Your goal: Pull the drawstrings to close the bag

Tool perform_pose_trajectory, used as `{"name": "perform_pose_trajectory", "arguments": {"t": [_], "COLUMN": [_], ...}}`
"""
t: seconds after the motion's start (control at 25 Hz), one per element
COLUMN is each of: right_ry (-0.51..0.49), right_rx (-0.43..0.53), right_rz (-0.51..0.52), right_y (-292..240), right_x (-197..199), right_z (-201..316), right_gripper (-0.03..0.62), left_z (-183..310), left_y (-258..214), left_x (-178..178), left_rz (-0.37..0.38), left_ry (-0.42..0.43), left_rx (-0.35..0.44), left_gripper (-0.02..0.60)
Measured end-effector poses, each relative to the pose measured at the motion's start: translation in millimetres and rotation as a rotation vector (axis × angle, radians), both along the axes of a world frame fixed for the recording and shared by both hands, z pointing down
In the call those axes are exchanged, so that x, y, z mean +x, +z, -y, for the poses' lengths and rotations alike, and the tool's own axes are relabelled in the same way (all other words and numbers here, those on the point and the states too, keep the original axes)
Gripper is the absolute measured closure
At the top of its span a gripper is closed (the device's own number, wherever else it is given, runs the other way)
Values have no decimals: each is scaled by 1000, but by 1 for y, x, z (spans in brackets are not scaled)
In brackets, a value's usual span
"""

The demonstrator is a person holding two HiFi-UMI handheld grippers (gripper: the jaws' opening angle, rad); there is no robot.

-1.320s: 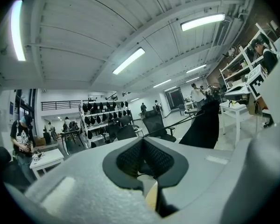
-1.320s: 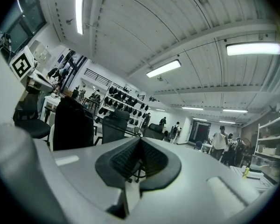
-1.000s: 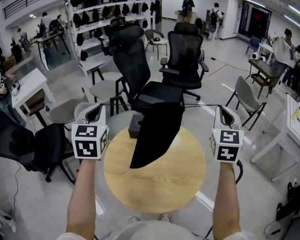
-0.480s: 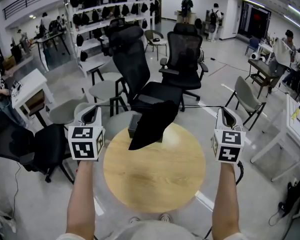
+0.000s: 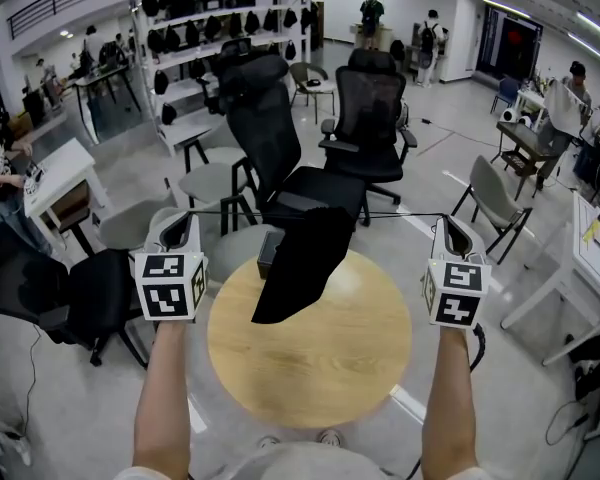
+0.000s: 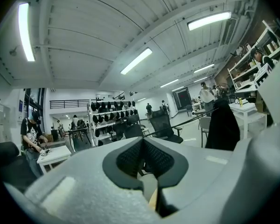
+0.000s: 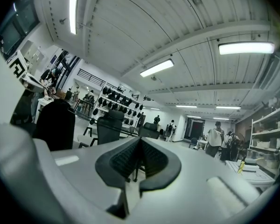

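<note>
A black drawstring bag point(image 5: 298, 263) hangs above the round wooden table point(image 5: 320, 368), slung from a thin black drawstring point(image 5: 400, 214) stretched taut and level between my two grippers. My left gripper point(image 5: 187, 226) is shut on the string's left end, and my right gripper point(image 5: 451, 230) is shut on its right end. In the left gripper view the jaws point(image 6: 142, 143) are pressed together, with the bag point(image 6: 222, 125) off to the right. In the right gripper view the gripper point(image 7: 140, 146) is shut too, and the bag point(image 7: 53, 125) hangs at the left.
A small black box point(image 5: 269, 254) sits at the table's far edge, behind the bag. Two black office chairs point(image 5: 372, 118) point(image 5: 265, 133) and grey stools point(image 5: 215, 180) stand beyond the table. A white desk point(image 5: 55, 178) is at the left, and a grey chair point(image 5: 495, 196) at the right.
The bag hung long a second ago, bunched up shorter half a second ago, and now hangs a little lower again. Both grippers have stayed about where they were, still shut.
</note>
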State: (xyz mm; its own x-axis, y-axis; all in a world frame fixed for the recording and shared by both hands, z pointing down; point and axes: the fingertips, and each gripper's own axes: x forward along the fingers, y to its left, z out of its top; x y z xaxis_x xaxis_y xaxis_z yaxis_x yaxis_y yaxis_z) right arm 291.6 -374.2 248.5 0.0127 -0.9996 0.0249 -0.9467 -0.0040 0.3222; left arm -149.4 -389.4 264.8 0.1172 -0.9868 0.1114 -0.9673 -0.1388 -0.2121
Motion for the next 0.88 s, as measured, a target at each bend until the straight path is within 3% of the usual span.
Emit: {"name": "perform_pose_trajectory", "arguments": {"t": [0.88], "right_ry": [-8], "right_rx": [43], "right_rz": [30], "right_y": [-8], "right_x": [-3], "right_z": [-2], "right_gripper": [589], "left_z": [-1], "left_y": [6], "left_x": [-1], "left_rz": [2], "left_ry": [-12], "left_rx": [2], "left_gripper": [574]}}
